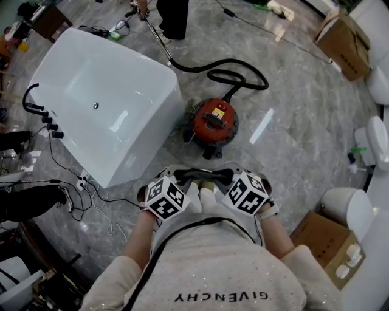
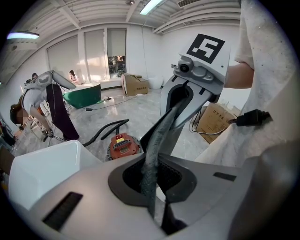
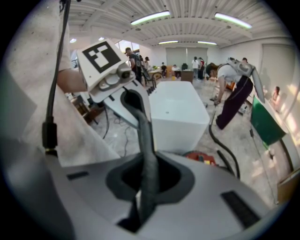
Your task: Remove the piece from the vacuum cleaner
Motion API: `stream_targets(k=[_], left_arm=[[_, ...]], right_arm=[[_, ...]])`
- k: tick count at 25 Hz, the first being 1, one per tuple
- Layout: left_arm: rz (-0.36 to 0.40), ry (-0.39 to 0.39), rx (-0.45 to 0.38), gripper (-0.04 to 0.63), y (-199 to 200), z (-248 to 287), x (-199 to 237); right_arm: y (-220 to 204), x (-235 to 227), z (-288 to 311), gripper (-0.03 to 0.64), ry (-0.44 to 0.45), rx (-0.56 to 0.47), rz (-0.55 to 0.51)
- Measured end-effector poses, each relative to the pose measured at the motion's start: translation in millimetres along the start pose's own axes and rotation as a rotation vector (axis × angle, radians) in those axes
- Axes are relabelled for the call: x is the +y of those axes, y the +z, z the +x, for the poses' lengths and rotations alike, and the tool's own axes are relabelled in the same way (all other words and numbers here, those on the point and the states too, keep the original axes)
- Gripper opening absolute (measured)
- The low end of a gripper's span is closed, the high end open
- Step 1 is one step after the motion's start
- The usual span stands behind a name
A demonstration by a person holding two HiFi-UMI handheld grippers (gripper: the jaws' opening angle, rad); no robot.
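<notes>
A round red vacuum cleaner [image 1: 214, 120] stands on the marble floor just beyond my hands, its black hose [image 1: 234, 73] looping away behind it. It also shows small in the left gripper view as the vacuum cleaner [image 2: 123, 144] and, partly hidden, in the right gripper view as the vacuum cleaner [image 3: 201, 158]. I hold both grippers close to my chest, pointed at each other. My left gripper [image 1: 191, 177] [image 2: 152, 176] is shut with nothing in it. My right gripper [image 1: 216, 177] [image 3: 146, 183] is likewise shut and empty. Neither touches the vacuum.
A white bathtub [image 1: 103, 97] stands left of the vacuum, with cables on the floor at its near corner. A person [image 1: 173, 18] stands at the far end of the hose. Cardboard boxes [image 1: 343, 39] [image 1: 328, 243] and white toilets [image 1: 346, 206] line the right side.
</notes>
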State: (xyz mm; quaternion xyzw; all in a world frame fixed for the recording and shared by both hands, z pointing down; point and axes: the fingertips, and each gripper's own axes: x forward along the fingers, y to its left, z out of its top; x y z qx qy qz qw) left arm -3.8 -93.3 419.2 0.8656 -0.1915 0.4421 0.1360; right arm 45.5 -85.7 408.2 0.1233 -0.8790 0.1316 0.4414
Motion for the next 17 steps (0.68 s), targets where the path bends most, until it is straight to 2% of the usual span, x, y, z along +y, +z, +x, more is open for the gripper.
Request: stream_targets(k=[17], left_arm=[[0.029, -0.023, 0.017, 0.035, 3.0, 5.9, -9.4]], right_arm=[[-11.1, 0.9, -4.2, 0.040, -0.008, 0.012, 0.021]])
